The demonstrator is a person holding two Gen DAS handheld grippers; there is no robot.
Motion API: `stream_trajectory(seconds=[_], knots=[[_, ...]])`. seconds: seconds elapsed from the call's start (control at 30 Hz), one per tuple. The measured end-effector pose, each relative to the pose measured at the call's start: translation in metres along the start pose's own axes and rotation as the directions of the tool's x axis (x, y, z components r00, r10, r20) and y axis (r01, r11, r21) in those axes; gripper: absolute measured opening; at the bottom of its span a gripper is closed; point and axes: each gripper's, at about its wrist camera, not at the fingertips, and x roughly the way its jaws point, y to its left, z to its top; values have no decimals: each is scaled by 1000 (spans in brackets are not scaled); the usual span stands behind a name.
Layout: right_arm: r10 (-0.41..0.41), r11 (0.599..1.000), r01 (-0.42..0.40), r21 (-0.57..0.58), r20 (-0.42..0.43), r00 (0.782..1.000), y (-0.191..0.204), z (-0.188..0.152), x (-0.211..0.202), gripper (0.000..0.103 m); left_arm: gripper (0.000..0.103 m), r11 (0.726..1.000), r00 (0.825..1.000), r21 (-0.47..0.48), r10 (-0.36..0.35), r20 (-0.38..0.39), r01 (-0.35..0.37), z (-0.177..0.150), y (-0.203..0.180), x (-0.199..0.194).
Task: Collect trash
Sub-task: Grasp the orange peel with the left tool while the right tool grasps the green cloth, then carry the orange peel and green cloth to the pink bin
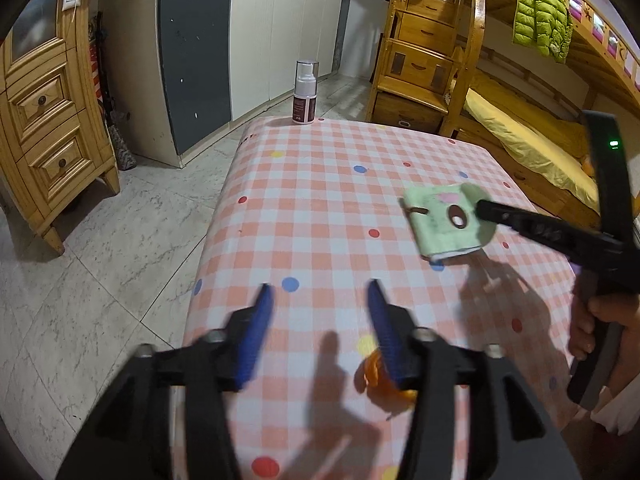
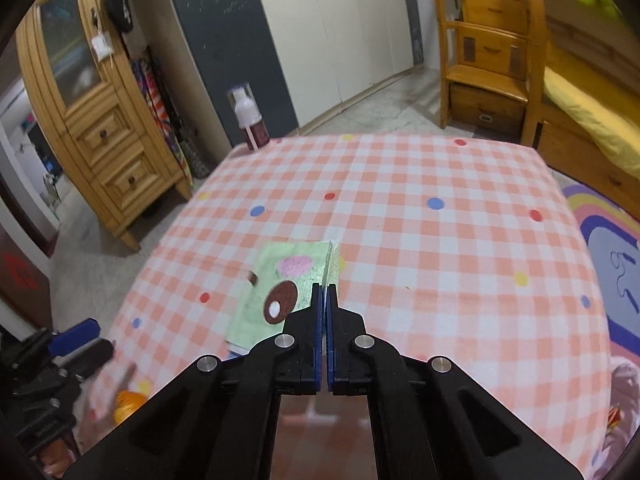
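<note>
A flat light-green packet point(image 1: 440, 224) with pink and brown marks is at the right of the checked tablecloth point(image 1: 320, 184). My right gripper point(image 1: 482, 206) comes in from the right and pinches its edge, and the packet looks slightly lifted above its shadow. In the right wrist view the right gripper point(image 2: 324, 288) has its blue pads together at the right edge of the packet point(image 2: 280, 280). My left gripper point(image 1: 320, 289) stands open over the near cloth with nothing between its fingers. An orange peel point(image 1: 374, 380) lies just beside and under its right finger, and shows again as the peel point(image 2: 128, 404) at lower left.
A spray bottle point(image 1: 306, 94) stands at the far edge of the table, also seen as the bottle point(image 2: 250, 120). A wooden cabinet point(image 1: 44, 120) is on the left, a wooden bunk bed point(image 1: 520, 140) on the right. A hand point(image 1: 600, 320) holds the right gripper.
</note>
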Motion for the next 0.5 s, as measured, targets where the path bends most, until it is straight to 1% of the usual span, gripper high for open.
stream_trajectory(seconds=[0.1, 0.13, 0.2, 0.33, 0.4, 0.5], knots=[[16, 999, -17, 32, 46, 999, -6, -6, -35, 1, 71, 1000, 1000, 5, -8, 14, 8, -9, 0, -11], [15, 999, -17, 39, 61, 998, -7, -9, -49, 1, 72, 1000, 1000, 11, -16, 16, 16, -11, -2, -14], [9, 999, -13, 48, 82, 997, -10, -15, -74, 1, 78, 998, 999, 38, -47, 26, 46, -20, -6, -22], [-7, 998, -1, 67, 118, 993, -15, -34, -119, 1, 79, 989, 997, 127, -77, 16, 74, -37, -24, -27], [-15, 997, 6, 72, 123, 992, -17, -39, -130, 1, 79, 984, 997, 161, -78, 3, 76, -41, -33, -24], [-24, 996, 13, 85, 131, 991, -18, -50, -145, 1, 79, 981, 997, 177, -78, -12, 79, -40, -42, -15]])
